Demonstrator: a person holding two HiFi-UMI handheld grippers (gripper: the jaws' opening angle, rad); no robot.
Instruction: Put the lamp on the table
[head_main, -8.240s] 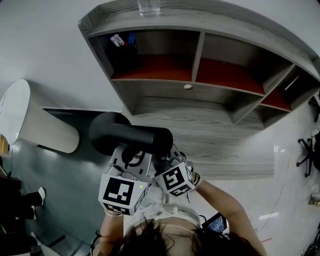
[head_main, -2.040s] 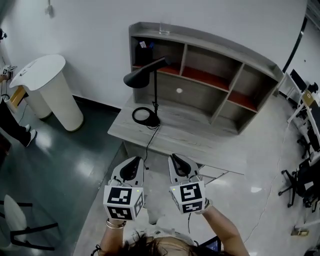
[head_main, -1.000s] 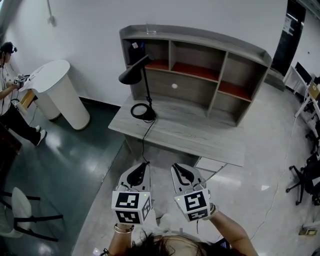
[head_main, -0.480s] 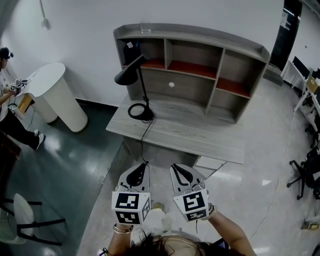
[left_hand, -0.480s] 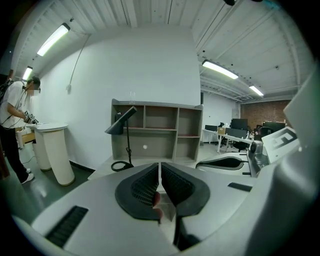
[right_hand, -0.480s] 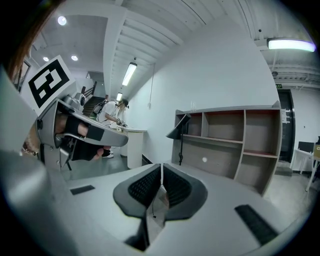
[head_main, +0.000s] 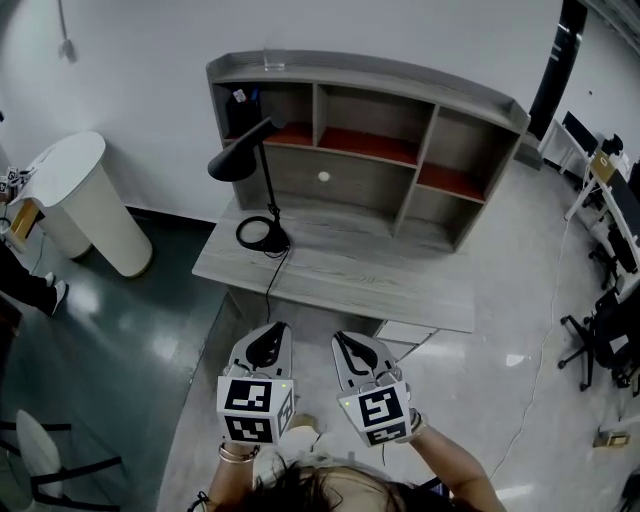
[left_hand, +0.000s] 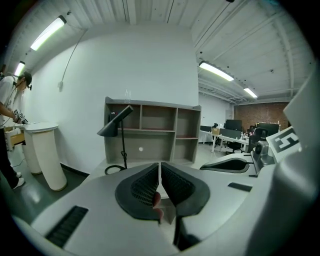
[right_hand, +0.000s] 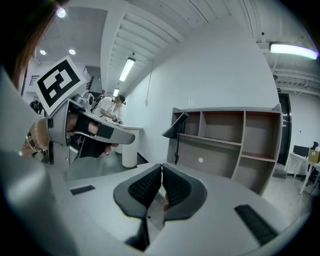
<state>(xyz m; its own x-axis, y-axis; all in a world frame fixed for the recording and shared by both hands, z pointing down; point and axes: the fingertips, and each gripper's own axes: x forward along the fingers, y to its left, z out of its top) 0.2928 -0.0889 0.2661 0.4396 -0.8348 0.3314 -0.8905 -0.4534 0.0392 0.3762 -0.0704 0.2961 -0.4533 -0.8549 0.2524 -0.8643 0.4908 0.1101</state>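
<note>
The lamp (head_main: 232, 162) is already standing on the table (head_main: 350, 275), toward its left end, with the ring base flat on the top, the stem upright and the black cone shade leaning out past the table's left side. Its cord (head_main: 268, 285) trails off the table's front edge. On the back of the table sits the open shelf unit (head_main: 380, 75), and left of the table stands a white round pedestal (head_main: 75, 200).

Both tools hang well in front of the table, side by side above the floor and pointing at it. The left gripper (head_main: 268, 335) is clenched, with its ribbed pads pressed together and nothing between them. The right gripper (head_main: 345, 340) has just eased further closed; its pads meet at the tips and it too is empty.
</note>
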